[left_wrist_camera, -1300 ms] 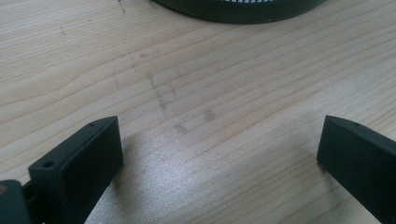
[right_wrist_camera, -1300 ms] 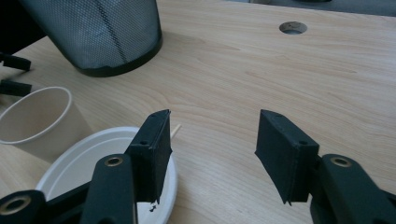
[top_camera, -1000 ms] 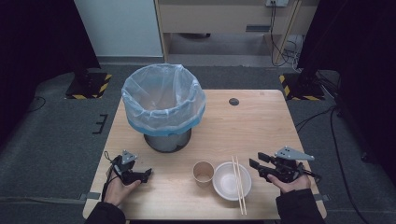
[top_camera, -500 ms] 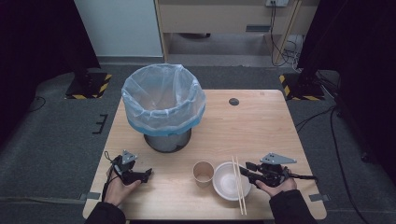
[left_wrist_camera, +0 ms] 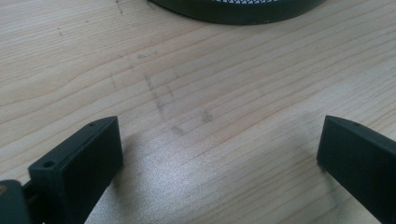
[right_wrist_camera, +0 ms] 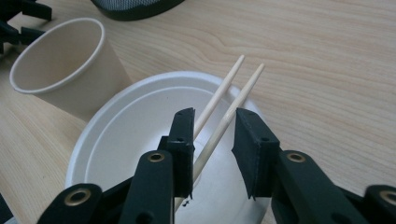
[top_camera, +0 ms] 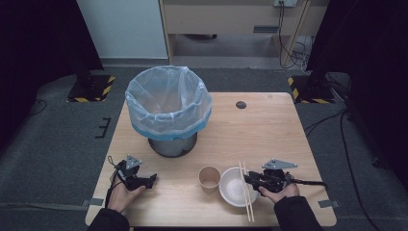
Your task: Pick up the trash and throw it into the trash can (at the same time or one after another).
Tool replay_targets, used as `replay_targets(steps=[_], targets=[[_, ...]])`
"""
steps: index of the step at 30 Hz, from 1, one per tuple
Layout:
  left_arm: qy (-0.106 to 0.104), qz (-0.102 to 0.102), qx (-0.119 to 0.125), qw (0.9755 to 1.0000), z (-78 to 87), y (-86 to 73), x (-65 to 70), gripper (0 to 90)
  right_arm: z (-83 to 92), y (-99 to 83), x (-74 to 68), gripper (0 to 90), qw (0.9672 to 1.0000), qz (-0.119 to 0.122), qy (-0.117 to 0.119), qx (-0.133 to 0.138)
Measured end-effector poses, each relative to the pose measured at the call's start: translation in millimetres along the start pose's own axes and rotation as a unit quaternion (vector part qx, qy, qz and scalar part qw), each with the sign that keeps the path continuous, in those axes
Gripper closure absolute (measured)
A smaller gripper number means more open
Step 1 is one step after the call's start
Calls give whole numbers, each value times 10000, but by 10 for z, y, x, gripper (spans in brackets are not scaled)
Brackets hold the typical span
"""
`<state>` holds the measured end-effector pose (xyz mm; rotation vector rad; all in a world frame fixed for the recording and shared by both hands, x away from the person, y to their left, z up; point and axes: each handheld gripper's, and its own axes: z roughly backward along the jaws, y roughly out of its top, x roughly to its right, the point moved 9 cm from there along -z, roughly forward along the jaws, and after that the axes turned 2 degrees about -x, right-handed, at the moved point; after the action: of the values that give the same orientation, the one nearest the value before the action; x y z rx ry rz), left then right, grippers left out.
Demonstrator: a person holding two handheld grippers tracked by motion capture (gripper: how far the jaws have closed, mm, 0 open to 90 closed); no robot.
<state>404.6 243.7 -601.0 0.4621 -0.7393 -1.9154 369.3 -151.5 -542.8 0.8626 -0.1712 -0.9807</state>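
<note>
High view: a wooden table (top_camera: 269,125) fills the middle of the frame. A bin (top_camera: 168,108) lined with a pale blue bag stands at upper left of the tabletop. Near the lower edge, right of centre, a paper cup (top_camera: 209,178) stands just beside a white bowl (top_camera: 236,186). Two chopsticks (top_camera: 246,190) lie across the bowl's right side, their near ends running down onto the table. The right gripper (top_camera: 251,179), held in a hand at lower right, points left with its tips over the bowl at the chopsticks. The left gripper (top_camera: 151,179), held in a hand at lower left, rests low over bare wood, pointing right, well apart from the cup.

Left gripper view: the two black jaws rise at lower left and lower right of the frame, spread wide, with bare table between them. The bin's dark base (left_wrist_camera: 238,8) curves along the top edge.

Right gripper view: the jaws stand narrow at lower centre and have just been closing. Both chopsticks (right_wrist_camera: 229,100) run between them, angled toward upper right above the bowl (right_wrist_camera: 121,140). The left jaw looks to be against one stick; the right jaw has a small gap to the other, so the pair is not yet pinched. The cup (right_wrist_camera: 65,65) stands at upper left, just beside the bowl.
</note>
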Motion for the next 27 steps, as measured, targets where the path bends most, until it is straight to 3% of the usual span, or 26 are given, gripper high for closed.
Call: replay_targets(steps=[9,27], targets=[[-1,-2,-1,10000,0,0,0,0,-62,-35,8,722,9998,-75,-33,-164],[-1,0,1,10000,0,0,0,0,-104,-51,15,735,9995,-210,-46,-236]])
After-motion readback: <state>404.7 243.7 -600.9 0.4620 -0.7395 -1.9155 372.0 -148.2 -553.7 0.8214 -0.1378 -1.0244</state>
